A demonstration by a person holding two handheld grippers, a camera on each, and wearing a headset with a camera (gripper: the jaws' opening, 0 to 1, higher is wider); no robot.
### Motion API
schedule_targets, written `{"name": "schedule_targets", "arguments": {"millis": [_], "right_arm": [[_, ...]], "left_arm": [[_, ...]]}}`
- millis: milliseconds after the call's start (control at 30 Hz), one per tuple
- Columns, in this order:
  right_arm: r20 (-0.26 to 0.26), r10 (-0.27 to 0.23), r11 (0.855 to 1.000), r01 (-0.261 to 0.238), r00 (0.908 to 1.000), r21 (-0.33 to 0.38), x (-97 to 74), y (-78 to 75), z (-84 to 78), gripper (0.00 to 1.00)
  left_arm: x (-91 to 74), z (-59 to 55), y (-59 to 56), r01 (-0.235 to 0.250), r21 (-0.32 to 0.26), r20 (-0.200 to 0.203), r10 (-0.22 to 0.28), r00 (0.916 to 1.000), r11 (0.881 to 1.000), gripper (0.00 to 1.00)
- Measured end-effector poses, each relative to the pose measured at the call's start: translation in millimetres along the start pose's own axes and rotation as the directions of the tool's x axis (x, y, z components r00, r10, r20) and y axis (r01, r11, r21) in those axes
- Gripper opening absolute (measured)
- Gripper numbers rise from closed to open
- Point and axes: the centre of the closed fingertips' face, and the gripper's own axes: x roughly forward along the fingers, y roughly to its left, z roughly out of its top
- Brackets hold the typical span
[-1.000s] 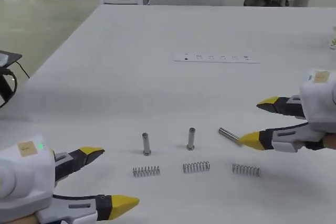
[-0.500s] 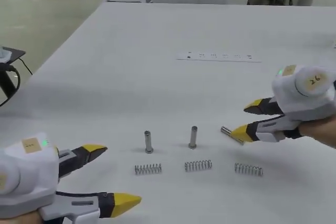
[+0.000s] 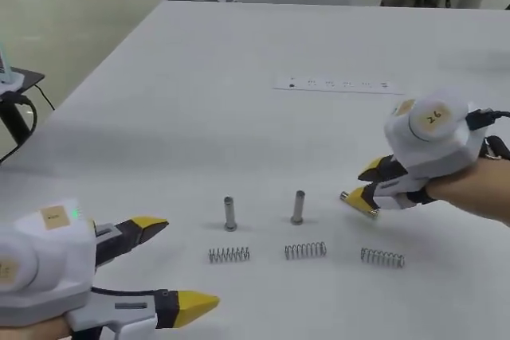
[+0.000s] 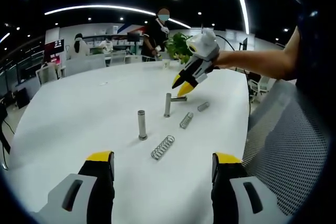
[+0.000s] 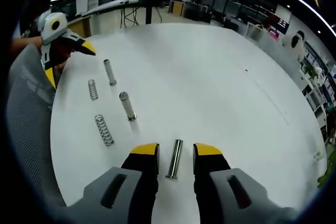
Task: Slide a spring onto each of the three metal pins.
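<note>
My left tongs (image 3: 190, 263) hover at the near left of the white table (image 3: 239, 61), jaws spread wide and holding nothing. My right tongs (image 5: 176, 150) reach in from the right, low over the table, jaws parted narrowly on either side of the fallen pin (image 5: 174, 159). This pin lies flat on the table between the two yellow tips. In the right gripper view a thin gap shows on each side of it, so the tongs straddle it without pinching it. The other two pins stand upright on their wider bases: the left pin (image 3: 229, 213) and the middle pin (image 3: 298, 207), side by side and apart, with the fallen pin to their right. Nearer to me, three springs lie on their sides in a row: the left spring (image 3: 229, 255) just before the left pin, the middle spring (image 3: 305, 251) just before the middle pin, the right spring (image 3: 382, 258) near the right tongs. All three springs lie loose on the table, apart from the pins. A white power strip (image 3: 335, 84) lies farther back.
</note>
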Motion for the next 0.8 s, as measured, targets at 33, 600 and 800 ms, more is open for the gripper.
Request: {"name": "schedule_targets", "arguments": {"millis": [33,600,800], "right_arm": [[-0.005,-0.002,1.000,0.002,1.0000,0.004,1.4,-0.6,-0.7,0.23],[-0.101,0.017,0.998,-0.011,0.9947,0.062,19.9,-1.1,-9.4,0.17],[-0.138,0.018,0.998,-0.009,0.9902,0.063,23.8,1.2,-14.8,0.15]], "left_arm": [[0.0,0.0,-0.1,0.001,0.000,0.000,-0.001,1.0000,1.000,0.72],[-0.2,0.5,-0.9,0.003,0.000,0.004,-0.003,1.0000,1.000,0.71],[-0.4,0.5,-0.6,0.004,-0.001,0.005,-0.004,1.0000,1.000,0.71]]}}
